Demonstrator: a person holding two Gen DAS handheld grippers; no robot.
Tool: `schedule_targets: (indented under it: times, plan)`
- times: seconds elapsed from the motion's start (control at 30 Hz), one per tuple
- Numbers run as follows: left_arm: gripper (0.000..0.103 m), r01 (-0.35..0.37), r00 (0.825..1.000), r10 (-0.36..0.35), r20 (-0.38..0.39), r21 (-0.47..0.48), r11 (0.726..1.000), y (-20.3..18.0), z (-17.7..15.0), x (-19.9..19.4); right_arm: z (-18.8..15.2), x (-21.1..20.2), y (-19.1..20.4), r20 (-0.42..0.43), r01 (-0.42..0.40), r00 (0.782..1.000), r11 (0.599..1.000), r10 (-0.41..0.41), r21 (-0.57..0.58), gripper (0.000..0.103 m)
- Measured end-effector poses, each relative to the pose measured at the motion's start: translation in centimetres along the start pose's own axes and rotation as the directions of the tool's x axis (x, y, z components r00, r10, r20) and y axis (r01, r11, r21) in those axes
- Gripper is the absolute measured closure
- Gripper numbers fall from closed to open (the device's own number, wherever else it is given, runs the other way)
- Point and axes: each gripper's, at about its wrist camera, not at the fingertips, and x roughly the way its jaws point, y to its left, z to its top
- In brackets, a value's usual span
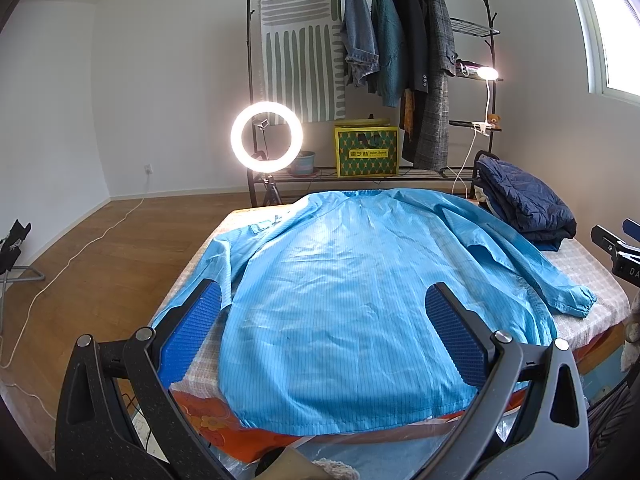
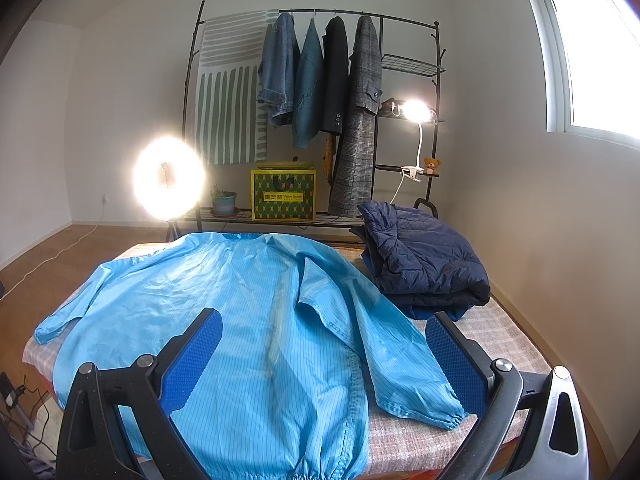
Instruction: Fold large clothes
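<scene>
A large light-blue pinstriped jacket [image 1: 352, 308] lies spread flat, back side up, on a bench covered with a pale checked cloth [image 2: 500, 344]. Its collar points toward the far edge and its hem hangs toward the near edge. One sleeve angles out over the checked cloth to an elastic cuff [image 2: 452, 416] on the right; the other sleeve runs off toward the bench's left edge.

The left tongs [image 1: 324, 308] hover above the jacket's lower body, blue-padded fingers [image 1: 196, 332] spread wide, gripping nothing. The right tongs [image 2: 324, 340] are likewise fully open and empty, poised over the jacket's right side, with the sleeve passing between the fingers in view; whether either pad touches the fabric is hard to judge.

A folded navy quilted jacket [image 2: 424, 260] sits on the far right corner of the bench, just beside the blue sleeve. Behind stand a black metal clothes rack [image 1: 400, 80] with hanging coats, a glowing ring light [image 1: 266, 135] and a yellow-green patterned box [image 1: 367, 151].
</scene>
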Motion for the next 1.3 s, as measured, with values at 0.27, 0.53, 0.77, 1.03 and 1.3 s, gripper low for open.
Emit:
schedule_targets:
  times: [0.27, 0.53, 0.77, 1.03, 1.3]
  plan:
    - [0.0, -0.004, 1.0, 0.004, -0.001, 0.001, 1.0, 0.1, 0.0, -0.1, -0.2, 0.0, 0.1, 0.001, 0.005, 1.0, 1.0, -0.005, 0.001, 0.0]
    - [0.0, -0.009, 1.0, 0.009, -0.014, -0.001, 1.0, 1.0, 0.2, 0.6, -0.5, 0.0, 0.1, -0.002, 0.014, 1.0, 1.0, -0.014, -0.007, 0.0]
    - [0.0, -0.028, 0.999, 0.028, -0.041, -0.007, 1.0, 1.8, -0.4, 1.8, -0.2, 0.1, 0.1, -0.007, 0.011, 1.0, 1.0, -0.011, -0.002, 0.0]
    - [0.0, -0.068, 0.992, 0.064, -0.105, -0.035, 0.997, 4.6, -1.2, 4.1, 0.5, 0.6, 1.3, -0.018, -0.008, 1.0, 1.0, 0.008, -0.01, 0.0]
    - [0.004, -0.053, 0.984, 0.025, -0.174, -0.156, 0.986, 9.4, -2.3, 6.5, 1.2, 2.0, 3.8, -0.046, -0.049, 0.998, 0.998, 0.048, -0.028, 0.0]
